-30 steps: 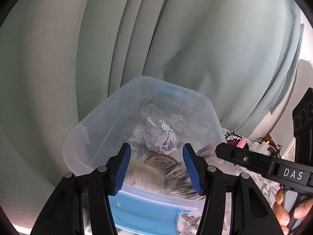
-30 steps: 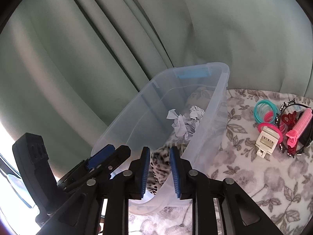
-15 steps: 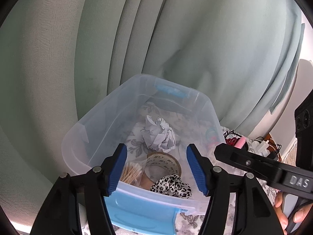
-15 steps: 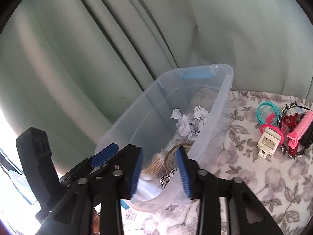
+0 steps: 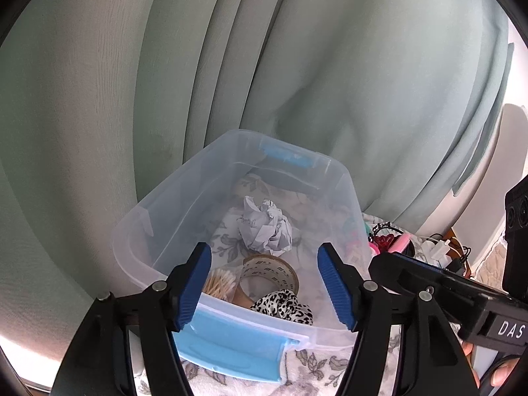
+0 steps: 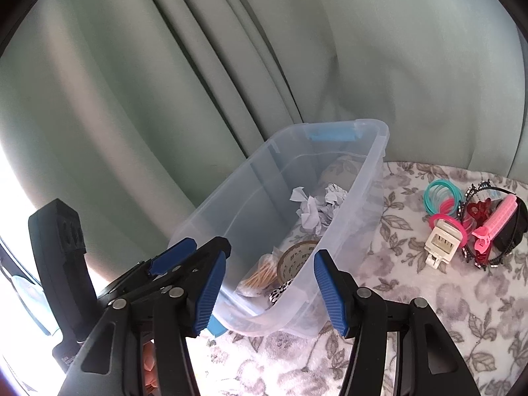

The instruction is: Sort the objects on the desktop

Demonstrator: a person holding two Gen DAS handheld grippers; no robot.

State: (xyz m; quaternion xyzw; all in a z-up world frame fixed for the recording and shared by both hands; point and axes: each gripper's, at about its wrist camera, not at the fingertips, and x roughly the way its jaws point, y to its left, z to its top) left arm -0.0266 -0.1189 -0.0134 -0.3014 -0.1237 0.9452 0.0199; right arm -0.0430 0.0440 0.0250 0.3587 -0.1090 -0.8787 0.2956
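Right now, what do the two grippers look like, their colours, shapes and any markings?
Both are alike. The left gripper and right gripper have black angular frames joined with silver round rivets, and their fingers carry blue ribbed pads. In the left view, the right gripper's side shows a white label reading "DAS"; a bare fingertip shows beneath it. No cables or sleeves are visible.

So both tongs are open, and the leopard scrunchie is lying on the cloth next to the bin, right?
Not quite. Both tongs, left and right, are open, but the scrunchie lies inside the bin, beside the tape roll, as the left wrist view shows.
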